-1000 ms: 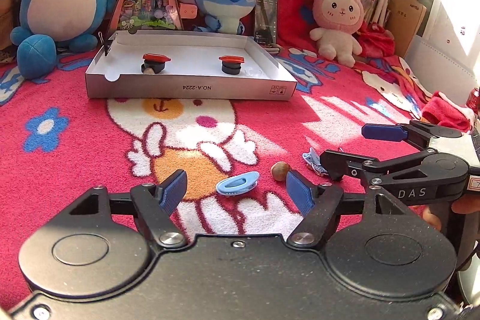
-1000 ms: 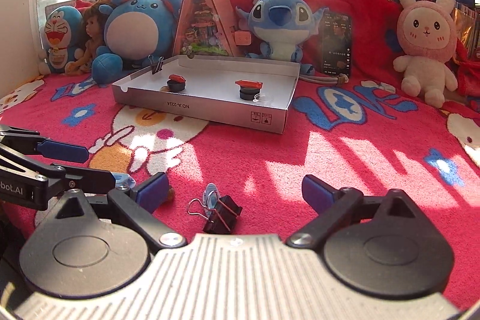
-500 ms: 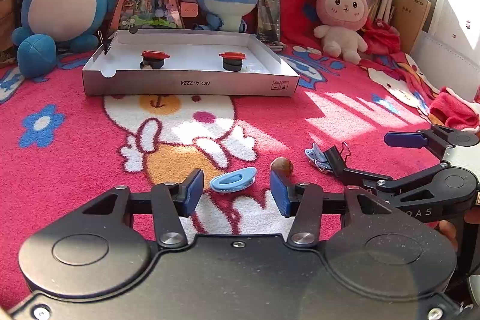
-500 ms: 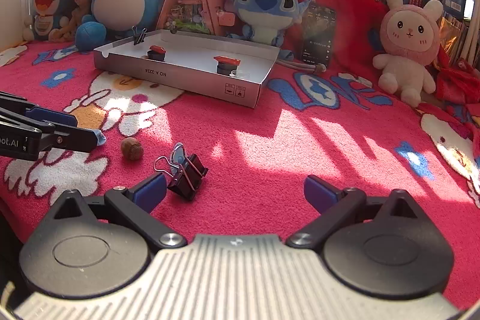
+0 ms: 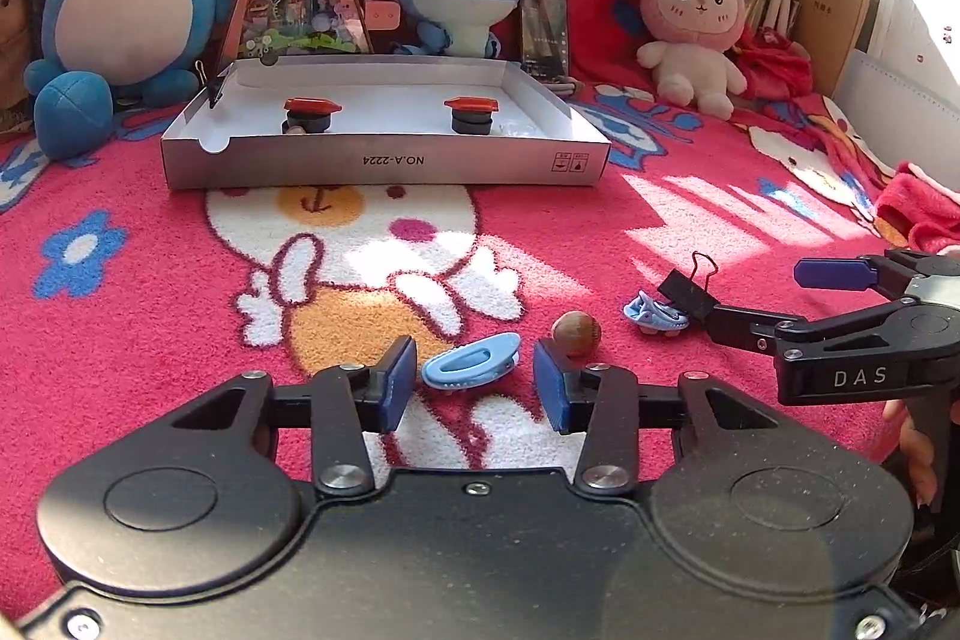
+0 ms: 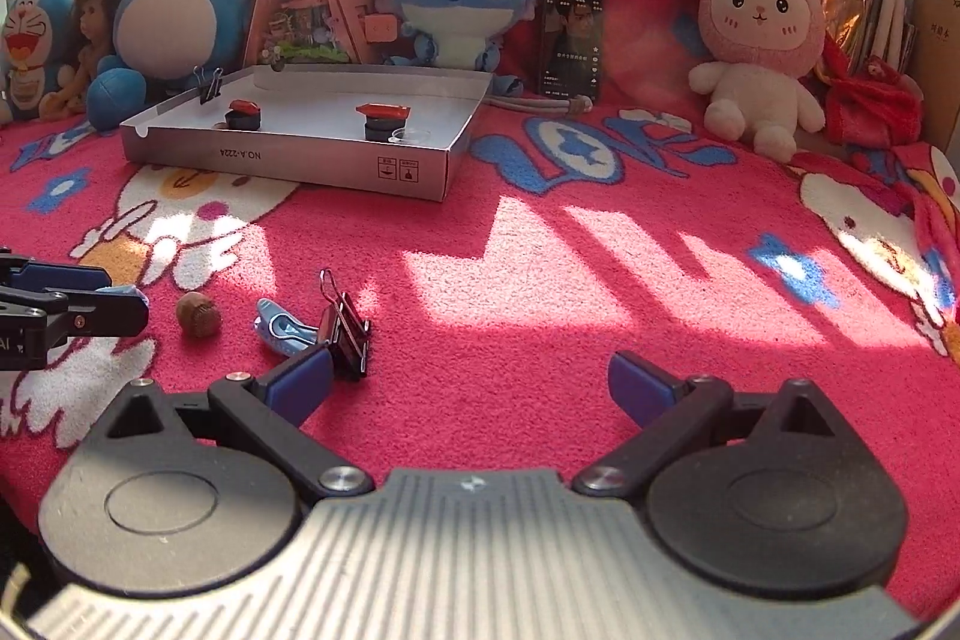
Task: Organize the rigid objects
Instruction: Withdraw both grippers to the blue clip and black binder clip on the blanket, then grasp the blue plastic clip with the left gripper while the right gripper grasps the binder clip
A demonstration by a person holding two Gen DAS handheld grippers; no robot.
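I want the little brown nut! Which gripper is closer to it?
Left. The left gripper, jaws closing around the blue clip, sits just beside the nut. The right gripper is farther, past the black binder clip.

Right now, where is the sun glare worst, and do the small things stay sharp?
Left wrist view: window glare whitens the right edge; the blue hair clip stays sharp in a sunlit patch. Right wrist view: top washed out; the binder clip is sharp, half in shadow.

A light blue hair clip [image 5: 471, 367] lies flat on the red blanket, with a small brown nut [image 5: 576, 333] just beside it. Nearby, a second blue clip [image 6: 281, 334] touches a black binder clip [image 6: 347, 334] whose wire handles tilt upward.
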